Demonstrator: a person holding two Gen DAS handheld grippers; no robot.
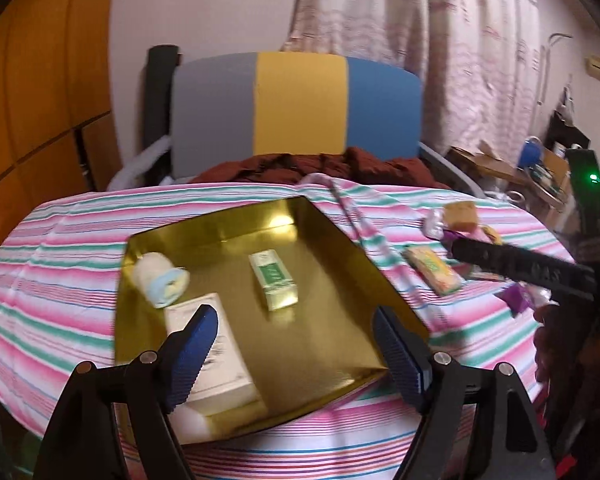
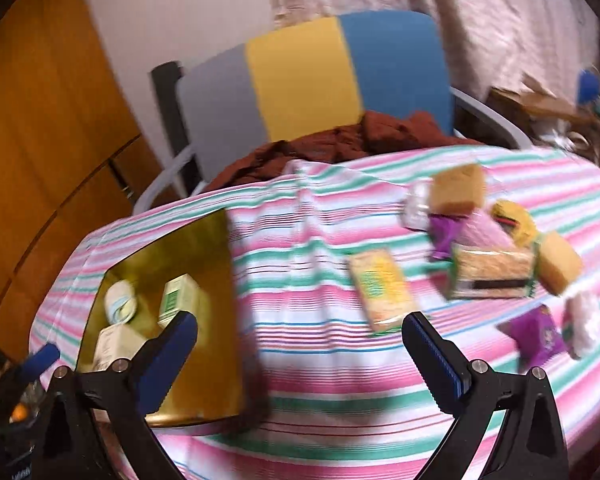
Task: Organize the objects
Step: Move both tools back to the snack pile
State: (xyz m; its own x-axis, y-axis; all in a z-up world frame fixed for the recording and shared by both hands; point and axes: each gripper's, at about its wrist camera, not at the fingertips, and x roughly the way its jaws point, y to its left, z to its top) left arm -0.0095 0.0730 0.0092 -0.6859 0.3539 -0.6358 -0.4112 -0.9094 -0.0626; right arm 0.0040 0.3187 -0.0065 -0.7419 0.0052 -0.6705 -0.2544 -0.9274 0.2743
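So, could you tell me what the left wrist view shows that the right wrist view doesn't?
Only the left wrist view shows the whole gold tray and the right gripper from outside. Only the right wrist view shows the full snack pile, including two sponge-like blocks. Both show the green box, white box and rolled cloth in the tray, plus the yellow packet.

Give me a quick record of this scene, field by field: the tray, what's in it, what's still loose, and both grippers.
tray: gold tray on the striped cloth
in tray: white box, green box, rolled cloth
loose: yellow packet, snack pile on the cloth
left gripper: open, empty, above the tray
right gripper: open, empty
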